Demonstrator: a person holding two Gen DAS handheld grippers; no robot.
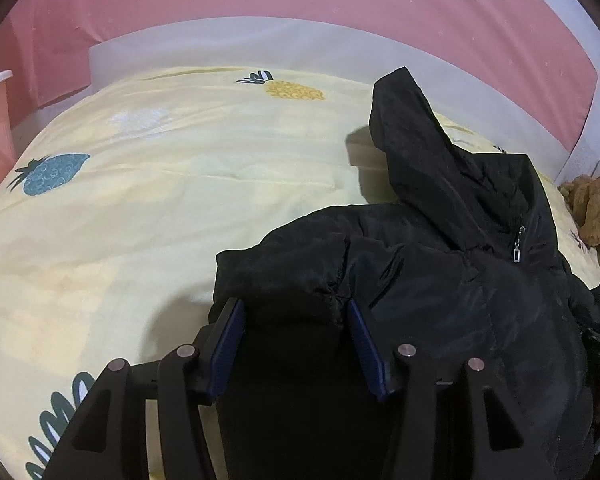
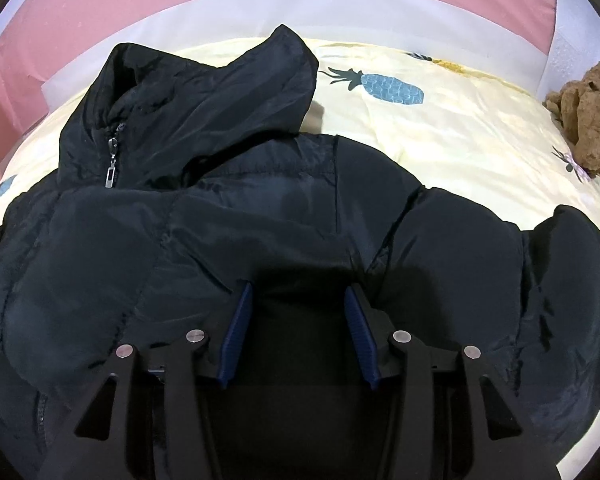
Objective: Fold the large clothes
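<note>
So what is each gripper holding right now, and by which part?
Both hold the black puffer jacket. The left gripper clamps a bunched padded edge on its side; the right gripper clamps padded fabric near the sleeve seam. Which hem or cuff is unclear.

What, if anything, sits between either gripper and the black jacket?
Nothing visible. The left gripper has a bulky fold of the black jacket between its pads; the right gripper likewise straddles jacket fabric. The brown plush toy lies apart, off to the side.
</note>
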